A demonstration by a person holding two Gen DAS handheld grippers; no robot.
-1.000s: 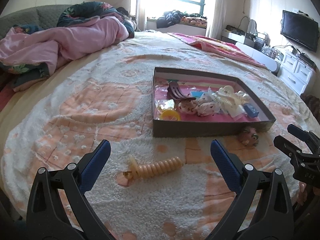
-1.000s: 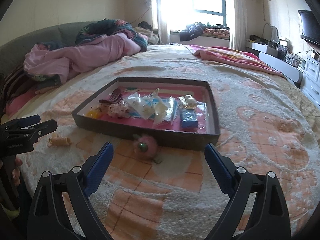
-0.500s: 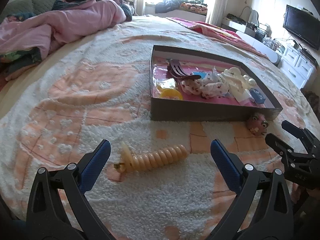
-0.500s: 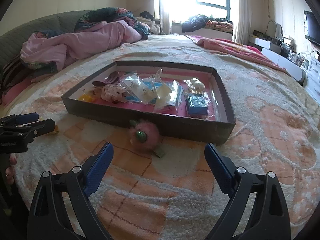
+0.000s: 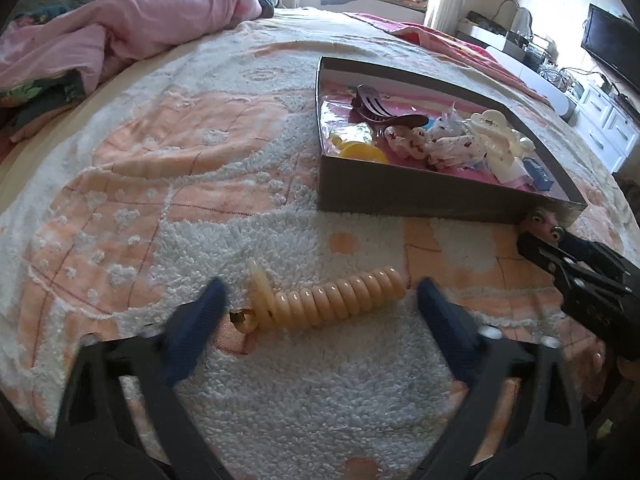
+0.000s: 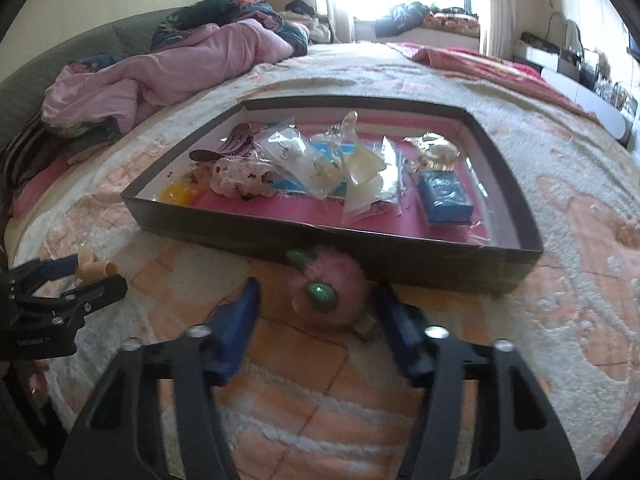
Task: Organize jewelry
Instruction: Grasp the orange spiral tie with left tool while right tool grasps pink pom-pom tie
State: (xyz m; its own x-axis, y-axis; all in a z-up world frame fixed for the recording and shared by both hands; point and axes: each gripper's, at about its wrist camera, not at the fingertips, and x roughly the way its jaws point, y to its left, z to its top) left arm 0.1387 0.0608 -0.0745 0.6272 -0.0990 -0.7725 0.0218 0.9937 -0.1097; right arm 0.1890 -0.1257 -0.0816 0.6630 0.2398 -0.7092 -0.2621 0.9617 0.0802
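Two loose items on the bed blanket (image 5: 168, 184), outside the dark tray (image 6: 400, 264).

1. One peach coil hair tie (image 5: 340, 298), between the spread fingers of the left gripper (image 5: 320, 300); no contact yet. Likely light, springy, smooth; grip across mid-coil.
2. One pink fuzzy pom-pom clip (image 6: 326, 294), touching the tray's front wall, flanked by the right gripper (image 6: 316, 304), jaws apart, not yet pinching. Likely soft, compressible; squeeze the body.
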